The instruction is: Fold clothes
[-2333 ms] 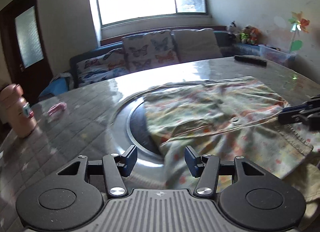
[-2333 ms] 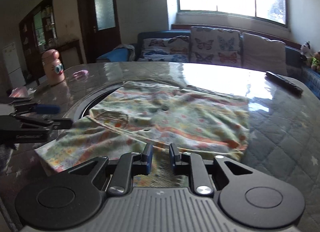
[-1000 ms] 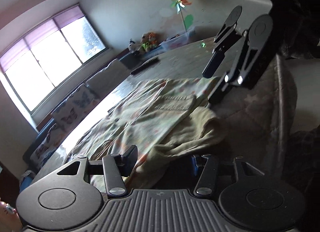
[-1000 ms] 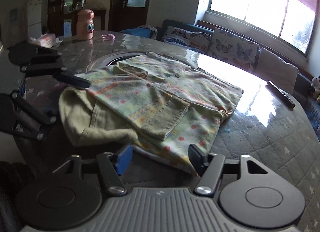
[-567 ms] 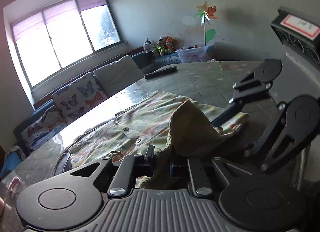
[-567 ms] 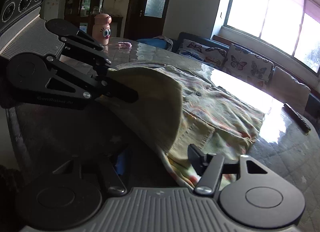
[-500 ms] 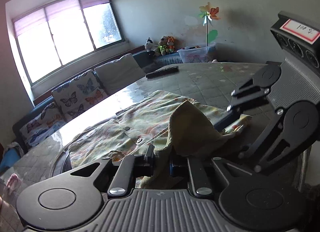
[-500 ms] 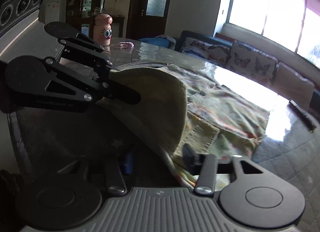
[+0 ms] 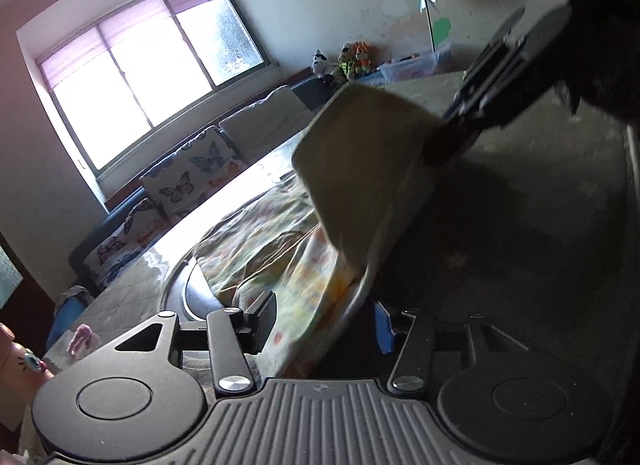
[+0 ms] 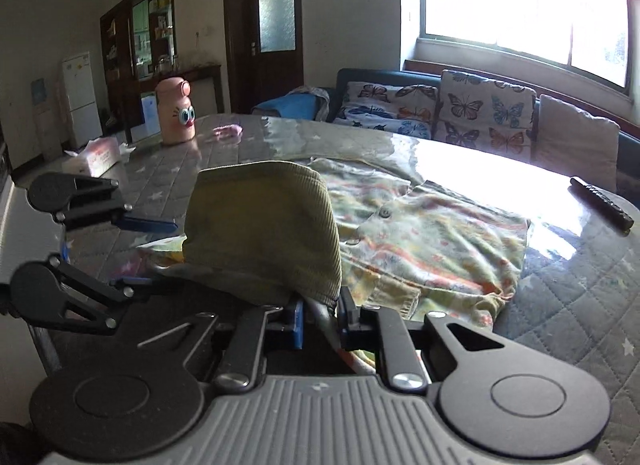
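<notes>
**Right gripper pinches the lifted olive sleeve; left gripper stands wide**

Nearest the right wrist camera, the right gripper (image 10: 320, 319) has its fingers closed tight on the edge of the olive ribbed sleeve (image 10: 260, 233), which is raised off the table and arches over the floral shirt (image 10: 432, 241). The left gripper (image 9: 324, 319) is spread wide, with cloth hanging between its fingers but not pinched. The shirt lies flat on the quilted table (image 10: 580, 305). Beyond the shirt stand a pink bottle with cartoon eyes (image 10: 175, 112) and a remote control (image 10: 602, 204), then the butterfly cushions (image 10: 486, 115).
</notes>
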The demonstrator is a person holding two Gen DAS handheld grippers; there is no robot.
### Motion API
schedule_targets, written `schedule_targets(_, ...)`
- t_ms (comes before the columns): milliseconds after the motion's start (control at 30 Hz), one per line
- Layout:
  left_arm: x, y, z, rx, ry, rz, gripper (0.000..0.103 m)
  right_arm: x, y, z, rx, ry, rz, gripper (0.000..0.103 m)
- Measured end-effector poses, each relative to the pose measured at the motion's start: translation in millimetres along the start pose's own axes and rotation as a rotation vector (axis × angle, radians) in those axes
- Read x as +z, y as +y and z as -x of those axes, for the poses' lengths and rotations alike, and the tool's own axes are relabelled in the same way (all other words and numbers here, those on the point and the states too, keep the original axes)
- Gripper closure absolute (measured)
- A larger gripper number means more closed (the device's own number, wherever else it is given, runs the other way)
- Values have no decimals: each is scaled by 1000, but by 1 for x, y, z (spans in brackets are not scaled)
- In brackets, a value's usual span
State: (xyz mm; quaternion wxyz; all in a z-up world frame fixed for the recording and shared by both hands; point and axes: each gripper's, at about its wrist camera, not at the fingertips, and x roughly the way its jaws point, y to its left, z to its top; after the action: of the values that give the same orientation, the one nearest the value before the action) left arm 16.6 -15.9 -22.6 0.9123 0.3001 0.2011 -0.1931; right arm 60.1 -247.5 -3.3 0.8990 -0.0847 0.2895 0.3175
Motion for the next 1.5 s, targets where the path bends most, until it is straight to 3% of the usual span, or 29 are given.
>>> schedule_targets(67,-3,0,0,13,2,-12,51,0,0,1,-5,-8,-6,90)
schedule_targets(100,-2,1,3,11,-2,-6,57,0,0,1,-8,-12,-11,90)
schedule_targets(133,-2,2,7,8,-5,1,78,-1,1,2,-9,-14,-14,91)
schedule_targets(167,-1,3,11,5,-8,8,89,-1,1,2,-10,-15,-16,91)
schedule_targets(233,0,5,19,-1,-15,22,93,-2,3,4,-15,-26,-21,92)
schedule_targets(433,2,11,42,-17,-35,63,96,-3,9,31,15,-62,-20,93)
schedule_targets(600,4,6,105,-83,-56,72,95,-10,24,86,96,-78,-9,93)
schedule_targets(733,5,8,123,-95,-40,104,95,-8,31,102,134,-79,-8,95)
schedule_targets(1067,39,54,56,-38,-60,165,95,42,-2,56,30,-85,21,96)
schedule_targets(1333,50,90,-48,-34,80,252,95,82,-46,-27,-28,13,-21,96)
schedule_targets(1500,37,91,-91,-27,157,288,95,72,-53,-69,-92,33,-30,89)
